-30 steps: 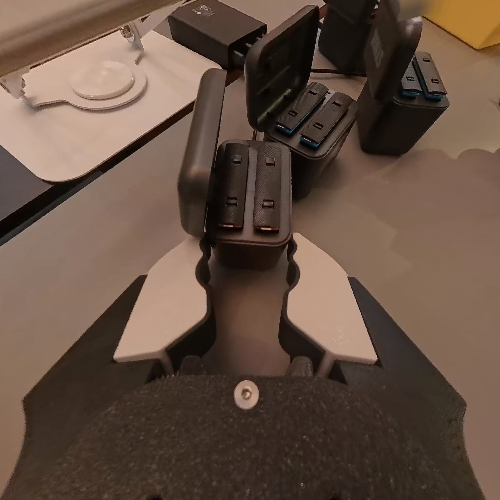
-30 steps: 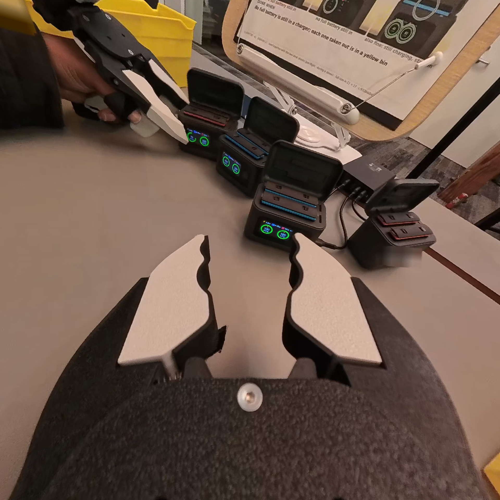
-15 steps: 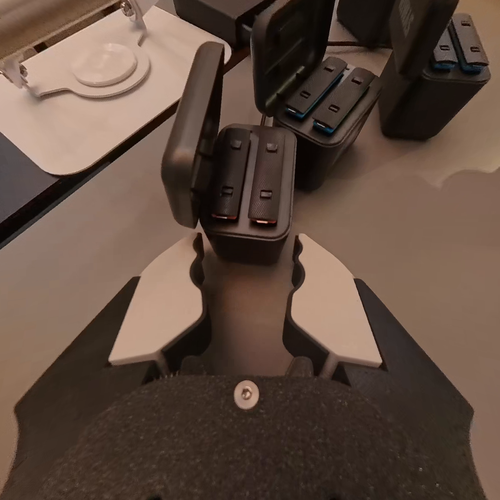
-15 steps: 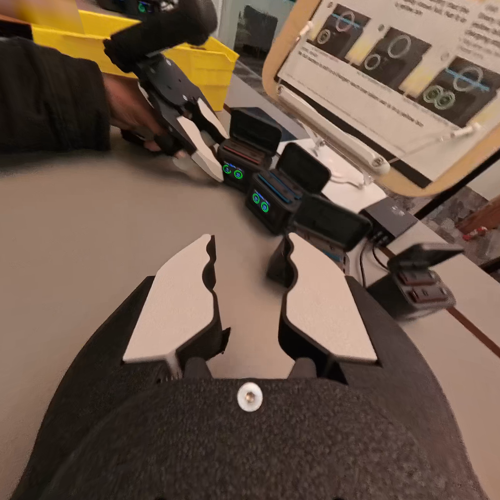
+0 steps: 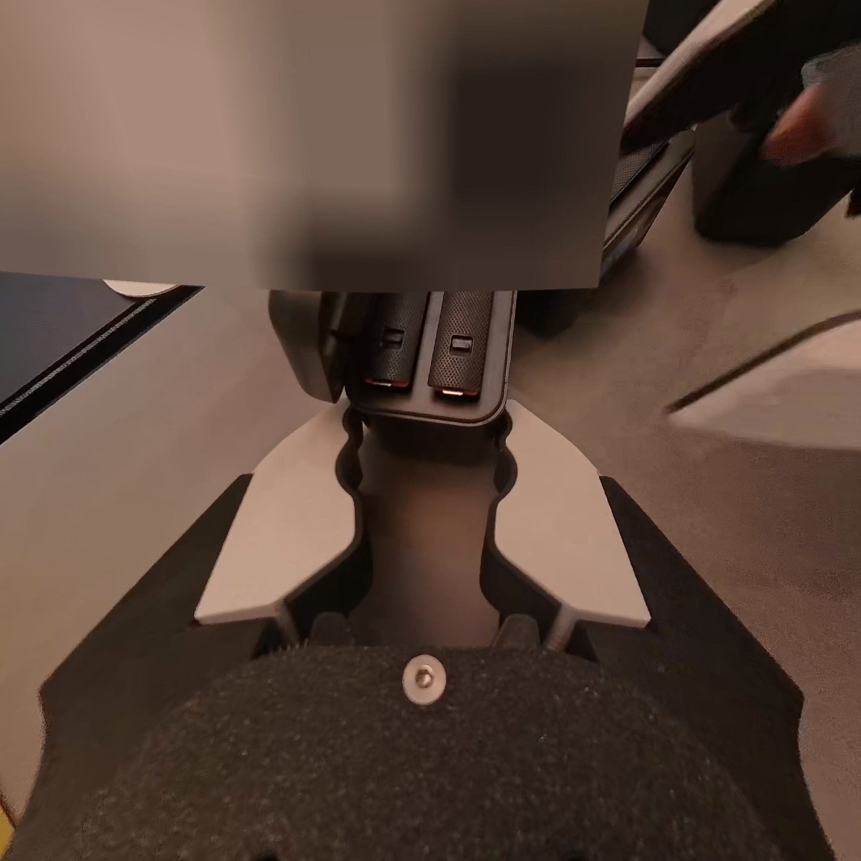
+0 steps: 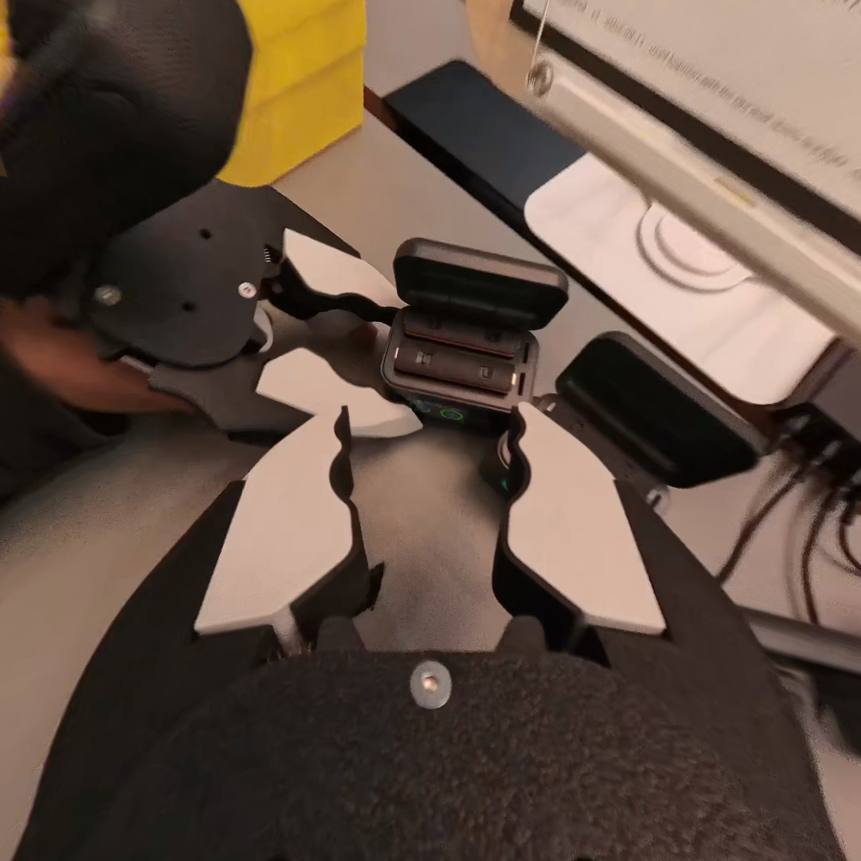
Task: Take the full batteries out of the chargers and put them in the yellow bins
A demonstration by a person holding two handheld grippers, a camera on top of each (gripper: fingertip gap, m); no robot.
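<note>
Left tongs (image 5: pixel 426 414) apart, tips straddling the near end of the black charger (image 5: pixel 431 410), one on each side; contact can't be confirmed. Lid (image 5: pixel 303 345) up on its left side. Two black batteries (image 5: pixel 454 347) seated side by side in the slots, orange strips at the near ends. Upper part of left view masked.

Right tongs (image 6: pixel 426 410) apart, empty, hovering over grey worktop (image 6: pixel 116 512) just short of the same charger (image 6: pixel 459 372). Green rings lit on its front. Left tongs (image 6: pixel 400 363) coming in from the left, a hand (image 6: pixel 60 368) behind them. Second charger (image 6: pixel 652 410) just right, lid up. Yellow bin (image 6: pixel 303 84) far left on the worktop, behind the left tongs. White board stand (image 6: pixel 675 261) far right.
</note>
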